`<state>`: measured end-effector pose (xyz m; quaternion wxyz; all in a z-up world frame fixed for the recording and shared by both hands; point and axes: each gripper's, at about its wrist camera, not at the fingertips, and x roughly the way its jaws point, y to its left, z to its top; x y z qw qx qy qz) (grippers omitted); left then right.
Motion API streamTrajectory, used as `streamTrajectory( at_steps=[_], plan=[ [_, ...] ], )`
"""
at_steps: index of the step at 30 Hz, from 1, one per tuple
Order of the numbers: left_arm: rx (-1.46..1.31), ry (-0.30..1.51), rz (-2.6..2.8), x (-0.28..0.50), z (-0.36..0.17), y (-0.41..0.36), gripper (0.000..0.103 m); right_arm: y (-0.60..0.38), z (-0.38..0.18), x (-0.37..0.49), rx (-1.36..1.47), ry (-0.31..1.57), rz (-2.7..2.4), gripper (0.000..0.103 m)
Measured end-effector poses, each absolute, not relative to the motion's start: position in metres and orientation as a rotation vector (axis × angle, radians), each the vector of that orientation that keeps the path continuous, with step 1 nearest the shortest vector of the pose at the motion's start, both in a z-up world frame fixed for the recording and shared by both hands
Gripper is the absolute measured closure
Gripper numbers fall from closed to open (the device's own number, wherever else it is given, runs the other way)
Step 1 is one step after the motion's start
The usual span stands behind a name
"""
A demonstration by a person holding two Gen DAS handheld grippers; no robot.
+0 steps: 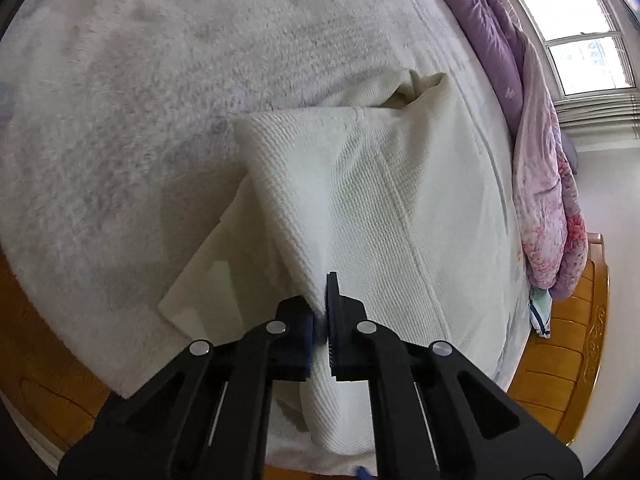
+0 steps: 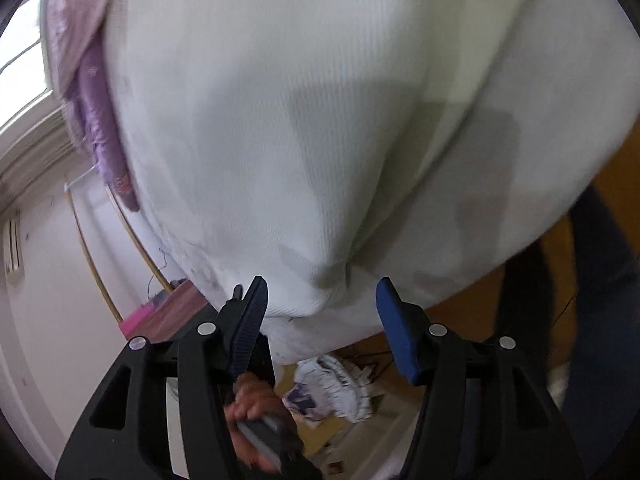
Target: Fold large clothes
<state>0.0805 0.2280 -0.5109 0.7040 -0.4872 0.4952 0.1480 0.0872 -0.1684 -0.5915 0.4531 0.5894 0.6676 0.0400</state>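
Left wrist view: the left claw [image 1: 325,312] is pressed together on a raised ridge of the cream ribbed garment [image 1: 360,208], which lies on the bed [image 1: 120,100] with one part already turned over itself, so the folding looks partly done. Right wrist view: the right claw [image 2: 320,304] stands spread, with the garment's hanging edge [image 2: 304,300] between its jaws but ungripped. Judged from both views, further folds and flattening remain.

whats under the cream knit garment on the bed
The cream knit garment, pinched by the left gripper, lies on a fluffy white blanket over the bed. A flat cream layer shows under its lifted fold. Anything beneath the rest is covered.
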Motion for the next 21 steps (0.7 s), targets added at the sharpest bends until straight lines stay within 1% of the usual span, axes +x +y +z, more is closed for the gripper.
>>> streamTrajectory(
  at_steps=[3, 4, 5, 6, 7, 10, 12, 14, 16, 19, 20, 21],
  plan=[
    [-1.089, 1.094, 0.312, 0.08, -0.504, 0.229, 0.098, -0.153, -0.6, 0.09, 1.468, 1.621, 0.083, 0.05],
    [-1.097, 1.091, 0.312, 0.081, -0.503, 0.23, 0.098, -0.15, -0.601, 0.093, 1.475, 1.604, 0.089, 0.066],
    [-1.107, 1.082, 0.312, 0.081, -0.502, 0.23, 0.098, -0.15, -0.602, 0.096, 1.452, 1.589, 0.097, 0.077],
    [-1.129, 1.065, 0.305, 0.079, -0.501, 0.232, 0.098, -0.15, -0.602, 0.101, 1.423, 1.569, 0.122, 0.084],
    [-1.134, 1.056, 0.302, 0.078, -0.5, 0.234, 0.098, -0.151, -0.599, 0.109, 1.421, 1.503, 0.172, 0.092],
    [-1.147, 1.028, 0.274, 0.078, -0.497, 0.234, 0.098, -0.159, -0.578, 0.124, 1.321, 1.319, 0.296, 0.094],
    [-1.149, 1.025, 0.255, 0.075, -0.5, 0.234, 0.098, -0.161, -0.572, 0.127, 1.302, 1.241, 0.355, 0.095],
    [-1.137, 1.027, 0.25, 0.073, -0.506, 0.233, 0.098, -0.161, -0.576, 0.122, 1.257, 1.223, 0.401, 0.095],
    [-1.165, 1.029, 0.249, 0.069, -0.513, 0.234, 0.098, -0.168, -0.582, 0.113, 1.35, 1.183, 0.433, 0.095],
    [-1.178, 1.004, 0.208, 0.07, -0.509, 0.233, 0.098, -0.174, -0.572, 0.111, 1.362, 1.117, 0.51, 0.095],
    [-1.164, 0.995, 0.195, 0.072, -0.505, 0.233, 0.098, -0.179, -0.571, 0.112, 1.35, 1.115, 0.527, 0.095],
    [-1.149, 0.992, 0.193, 0.073, -0.504, 0.234, 0.098, -0.181, -0.575, 0.109, 1.3, 1.153, 0.504, 0.095]
  ],
)
